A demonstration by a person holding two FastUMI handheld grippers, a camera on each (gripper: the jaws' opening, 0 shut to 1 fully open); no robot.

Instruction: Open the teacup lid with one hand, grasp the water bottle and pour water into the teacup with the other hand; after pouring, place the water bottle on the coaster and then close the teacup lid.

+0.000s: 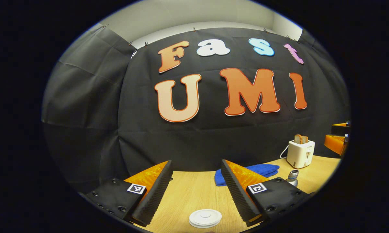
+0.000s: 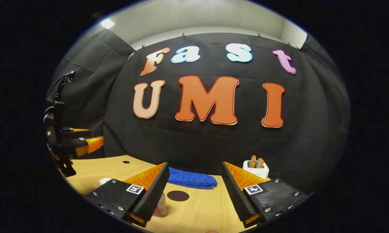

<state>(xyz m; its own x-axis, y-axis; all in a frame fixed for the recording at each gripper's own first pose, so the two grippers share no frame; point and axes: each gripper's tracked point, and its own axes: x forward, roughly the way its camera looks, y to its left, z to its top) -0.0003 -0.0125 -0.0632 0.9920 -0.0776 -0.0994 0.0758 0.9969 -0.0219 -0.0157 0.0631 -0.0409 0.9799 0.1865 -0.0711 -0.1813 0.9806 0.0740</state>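
Both grippers wide apart, holding nothing: left gripper (image 1: 196, 191) above teacup lid (image 1: 205, 218) at bottom centre, right gripper (image 2: 194, 192) w/ water bottle (image 2: 160, 204) lower left (coaster (image 2: 178, 195) just beyond).

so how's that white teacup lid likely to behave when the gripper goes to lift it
The teacup lid looks like a flat, glossy white disc, so it is probably rigid and a bit slippery. It sits low on the table, leaving little edge to pinch. The left gripper is open above it; a centre knob seems the likelier hold.
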